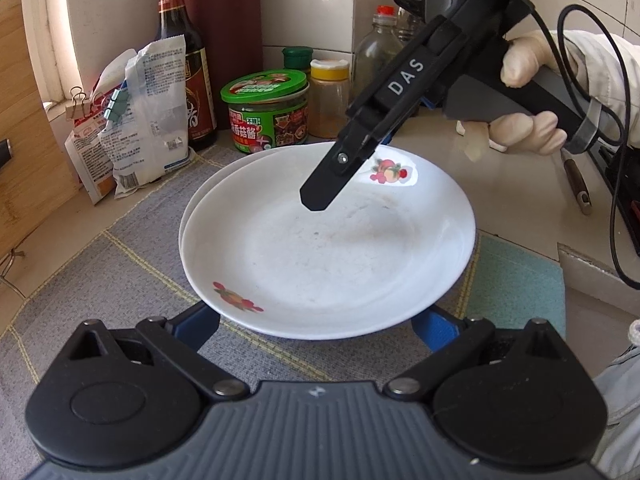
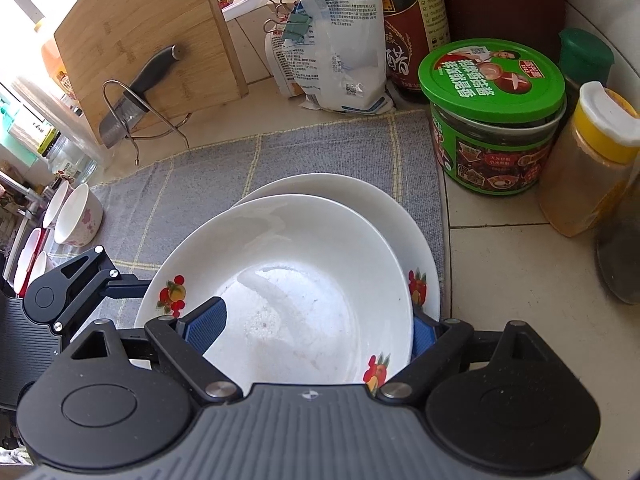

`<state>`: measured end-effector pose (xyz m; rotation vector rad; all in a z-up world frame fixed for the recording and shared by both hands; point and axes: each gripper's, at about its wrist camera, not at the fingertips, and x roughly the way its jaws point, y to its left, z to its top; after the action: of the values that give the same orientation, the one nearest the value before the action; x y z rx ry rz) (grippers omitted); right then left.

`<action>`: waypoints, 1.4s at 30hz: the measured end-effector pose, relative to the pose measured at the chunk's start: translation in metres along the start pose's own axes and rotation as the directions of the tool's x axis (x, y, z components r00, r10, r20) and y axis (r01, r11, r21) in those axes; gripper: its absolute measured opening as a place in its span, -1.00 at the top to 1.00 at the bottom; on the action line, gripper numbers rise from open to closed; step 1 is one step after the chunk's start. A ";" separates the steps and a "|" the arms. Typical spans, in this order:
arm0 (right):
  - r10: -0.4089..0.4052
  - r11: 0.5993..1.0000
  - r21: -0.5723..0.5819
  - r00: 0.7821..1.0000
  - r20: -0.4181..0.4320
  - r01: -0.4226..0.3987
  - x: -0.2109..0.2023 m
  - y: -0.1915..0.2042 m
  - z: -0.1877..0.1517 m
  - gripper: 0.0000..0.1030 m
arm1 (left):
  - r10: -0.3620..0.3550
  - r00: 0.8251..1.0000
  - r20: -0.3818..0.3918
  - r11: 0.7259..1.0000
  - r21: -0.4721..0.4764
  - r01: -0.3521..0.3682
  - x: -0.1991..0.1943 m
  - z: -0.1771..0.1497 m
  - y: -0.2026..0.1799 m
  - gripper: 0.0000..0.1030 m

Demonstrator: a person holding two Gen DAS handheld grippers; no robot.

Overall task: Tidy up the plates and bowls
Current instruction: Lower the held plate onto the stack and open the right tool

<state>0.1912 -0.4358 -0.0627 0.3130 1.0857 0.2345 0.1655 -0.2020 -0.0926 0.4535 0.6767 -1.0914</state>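
Right gripper (image 2: 316,330), jaws spread wide across the near rim of the top plate (image 2: 288,280), which sits stacked slightly askew on a lower plate (image 2: 360,196) ahead; left gripper (image 1: 316,328), likewise open, hovers opposite; stacking appears nearly complete, next calling for alignment or withdrawal.

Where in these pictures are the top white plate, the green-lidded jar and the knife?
top white plate (image 1: 328,256): left wrist view, on its bare inner floor.
green-lidded jar (image 2: 492,76): right wrist view, on the green lid.
knife (image 2: 154,70): right wrist view, on its dark handle against the wooden board.
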 end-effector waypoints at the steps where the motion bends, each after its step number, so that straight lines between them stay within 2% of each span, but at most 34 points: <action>1: -0.002 1.000 0.001 1.000 -0.001 0.002 0.000 0.000 -0.001 -0.82 | -0.001 1.000 0.000 1.000 0.000 0.001 0.000 0.000 0.000 -0.96; 10: -0.010 1.000 0.018 1.000 0.012 0.010 -0.008 -0.002 -0.006 -0.82 | 0.010 1.000 0.000 1.000 -0.005 -0.010 0.002 0.001 0.005 -0.94; 24: -0.054 0.998 0.024 0.998 0.031 0.053 -0.020 0.005 -0.016 -0.83 | 0.043 0.999 0.020 0.998 0.042 -0.044 0.004 0.002 -0.001 -0.96; 38: -0.104 0.994 0.024 0.994 0.022 0.104 -0.023 0.013 -0.024 -0.83 | 0.022 0.999 0.039 0.999 0.042 -0.024 0.003 0.004 -0.003 -0.96; 42: -0.104 0.994 0.026 0.994 0.014 0.103 -0.022 0.014 -0.026 -0.89 | 0.023 0.999 0.041 0.999 0.048 -0.025 0.003 0.003 -0.004 -0.96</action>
<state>0.1574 -0.4267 -0.0508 0.2793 1.0869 0.1260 0.1641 -0.2076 -0.0927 0.4789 0.6094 -1.0937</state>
